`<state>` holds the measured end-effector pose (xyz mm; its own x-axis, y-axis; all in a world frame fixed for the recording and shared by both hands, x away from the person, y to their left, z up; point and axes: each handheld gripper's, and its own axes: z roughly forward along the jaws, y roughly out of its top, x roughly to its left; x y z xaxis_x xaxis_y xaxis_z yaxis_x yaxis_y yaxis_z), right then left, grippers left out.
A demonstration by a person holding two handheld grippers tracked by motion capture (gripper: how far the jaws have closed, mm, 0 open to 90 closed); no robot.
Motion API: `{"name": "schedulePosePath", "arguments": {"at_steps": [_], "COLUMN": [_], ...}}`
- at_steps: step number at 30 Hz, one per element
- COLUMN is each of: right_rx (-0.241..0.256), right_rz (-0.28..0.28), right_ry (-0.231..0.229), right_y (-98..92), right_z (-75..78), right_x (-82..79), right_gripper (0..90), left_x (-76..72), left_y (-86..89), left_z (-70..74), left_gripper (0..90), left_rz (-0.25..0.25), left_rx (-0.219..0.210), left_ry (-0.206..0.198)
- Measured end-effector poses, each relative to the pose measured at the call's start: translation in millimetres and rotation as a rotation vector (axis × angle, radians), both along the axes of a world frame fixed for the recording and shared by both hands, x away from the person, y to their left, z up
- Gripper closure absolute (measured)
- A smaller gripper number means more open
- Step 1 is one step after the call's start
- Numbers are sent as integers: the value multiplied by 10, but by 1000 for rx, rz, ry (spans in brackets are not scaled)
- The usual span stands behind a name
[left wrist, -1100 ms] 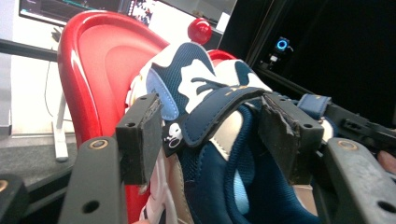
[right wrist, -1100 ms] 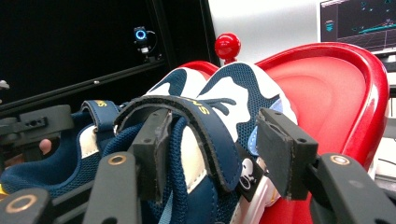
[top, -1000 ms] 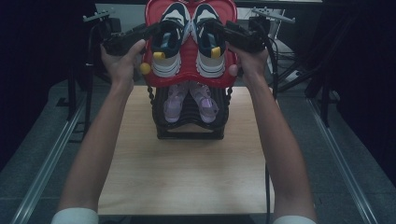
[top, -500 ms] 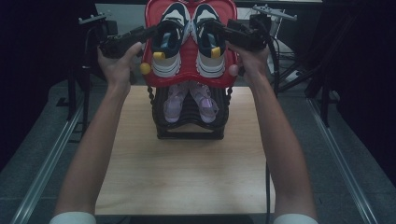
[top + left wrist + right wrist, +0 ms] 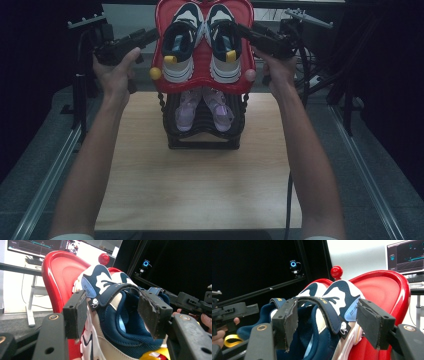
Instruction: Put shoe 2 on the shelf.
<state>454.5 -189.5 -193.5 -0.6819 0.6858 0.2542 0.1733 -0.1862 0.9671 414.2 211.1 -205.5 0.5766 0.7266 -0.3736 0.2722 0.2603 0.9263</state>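
Observation:
A pair of navy-and-white sneakers sits on the red top tray (image 5: 251, 52) of a black shoe rack (image 5: 200, 141). My left gripper (image 5: 151, 35) stands open at the left sneaker (image 5: 178, 42). In the left gripper view, my left gripper (image 5: 115, 315) has the left sneaker's (image 5: 110, 307) strap and collar between its pads. My right gripper (image 5: 244, 31) stands open at the right sneaker (image 5: 225, 42). In the right gripper view, my right gripper (image 5: 328, 323) frames the right sneaker's (image 5: 337, 297) strap in the same way. Whether any pad touches a shoe is unclear.
Lilac shoes (image 5: 202, 107) rest on the rack's lower tier. The rack stands at the far end of a wooden table (image 5: 200, 190). A red knob (image 5: 336, 271) tops the tray, with round knobs (image 5: 155, 73) at its front corners. A monitor (image 5: 404, 257) stands behind, and metal rails (image 5: 50, 175) flank the table.
Both hands have shifted slightly outward from the tray, the left one to the left and the right one to the right. Sneakers and rack have not moved.

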Motion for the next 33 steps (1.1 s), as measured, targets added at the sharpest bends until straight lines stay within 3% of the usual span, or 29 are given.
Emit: {"name": "schedulePosePath", "arguments": {"at_steps": [9, 18, 24, 33], "right_rx": [23, 44, 55, 66], "right_rz": [1, -2, -5, -3], "right_ry": [-6, -12, -16, -12], "right_y": [-165, -385, -482, -655], "right_z": [-67, -248, -333, -631], "right_x": [-106, -275, -341, -433], "right_gripper": [349, 358, 359, 356], "left_x": [-74, -165, -239, -359], "left_y": [90, 241, 276, 335], "left_z": [-89, -254, -341, -544], "left_gripper": [409, 411, 408, 399], "left_rz": [-11, -10, 2, -13], "left_rx": [-1, -23, 7, 23], "left_ry": [5, 14, 3, -4]}}
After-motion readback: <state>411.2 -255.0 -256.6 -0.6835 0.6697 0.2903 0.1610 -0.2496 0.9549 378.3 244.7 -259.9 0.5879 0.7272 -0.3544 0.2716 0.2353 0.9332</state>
